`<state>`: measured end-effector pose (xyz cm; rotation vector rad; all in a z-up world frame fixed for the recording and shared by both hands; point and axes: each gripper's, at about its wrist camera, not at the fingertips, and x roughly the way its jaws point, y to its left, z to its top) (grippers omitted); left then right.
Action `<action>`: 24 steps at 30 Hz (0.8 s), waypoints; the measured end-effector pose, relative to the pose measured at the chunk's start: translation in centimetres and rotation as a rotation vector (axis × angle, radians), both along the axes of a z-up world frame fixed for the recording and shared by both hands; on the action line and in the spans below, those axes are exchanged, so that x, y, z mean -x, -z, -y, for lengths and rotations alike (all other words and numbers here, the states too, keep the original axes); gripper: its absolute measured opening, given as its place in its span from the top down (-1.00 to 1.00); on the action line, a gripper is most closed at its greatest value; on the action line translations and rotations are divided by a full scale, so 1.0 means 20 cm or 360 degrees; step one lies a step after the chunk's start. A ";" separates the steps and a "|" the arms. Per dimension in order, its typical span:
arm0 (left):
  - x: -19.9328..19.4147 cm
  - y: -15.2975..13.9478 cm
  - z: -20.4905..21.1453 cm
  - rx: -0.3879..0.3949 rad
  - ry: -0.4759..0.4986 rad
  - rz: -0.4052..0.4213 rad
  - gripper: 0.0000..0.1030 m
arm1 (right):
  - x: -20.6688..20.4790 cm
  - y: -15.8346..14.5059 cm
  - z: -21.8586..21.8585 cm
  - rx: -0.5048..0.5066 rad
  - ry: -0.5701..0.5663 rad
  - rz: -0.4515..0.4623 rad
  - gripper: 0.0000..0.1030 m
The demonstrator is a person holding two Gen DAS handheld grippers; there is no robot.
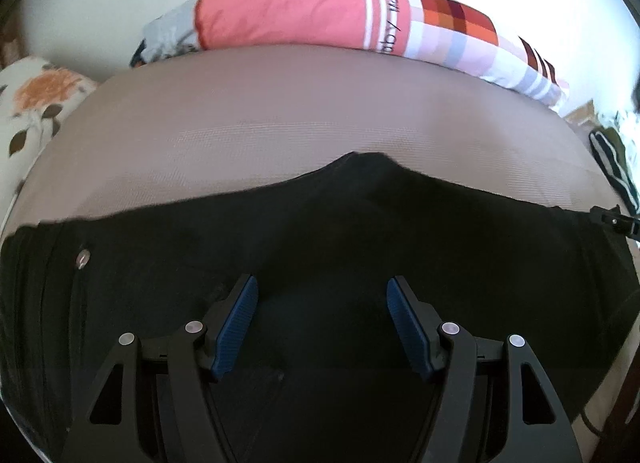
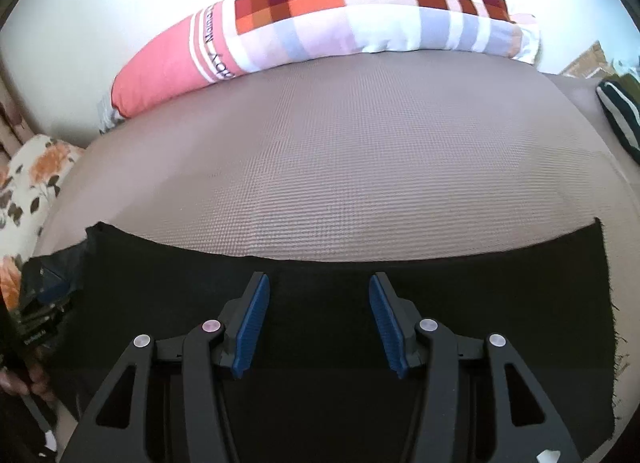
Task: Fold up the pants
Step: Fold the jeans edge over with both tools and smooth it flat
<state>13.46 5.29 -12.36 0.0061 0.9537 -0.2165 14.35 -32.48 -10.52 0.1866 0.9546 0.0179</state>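
Black pants (image 1: pixel 320 231) lie flat on a taupe woven mattress (image 1: pixel 280 111). The left wrist view shows the waist part, with a metal button (image 1: pixel 83 258) at the left and the crotch peak (image 1: pixel 362 157) in the middle. My left gripper (image 1: pixel 322 289) hovers over this cloth, its blue pads apart with nothing between them. The right wrist view shows the hem end of the pants (image 2: pixel 440 275), its cut edge at the right. My right gripper (image 2: pixel 319 287) stands open above the black cloth, holding nothing.
A long pink and checked pillow (image 1: pixel 340 15) lies along the far edge by the white wall. A floral pillow (image 2: pixel 32 179) sits at the left. A dark striped cloth (image 2: pixel 618 111) lies at the right edge. A hand (image 2: pixel 36 379) holding the other gripper shows at lower left.
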 end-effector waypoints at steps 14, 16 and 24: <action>0.05 0.03 0.05 -0.0125 0.0030 0.0086 -0.40 | 0.28 -0.12 0.60 -0.0066 0.0125 -0.0139 0.03; 0.05 0.03 0.06 -0.0121 0.0023 0.0081 -0.41 | 0.32 -0.11 0.72 -0.0117 0.0150 -0.0177 0.03; 0.05 0.01 0.10 -0.0124 -0.0010 0.0029 -0.42 | 0.44 -0.01 1.09 -0.0420 0.0222 -0.0264 0.03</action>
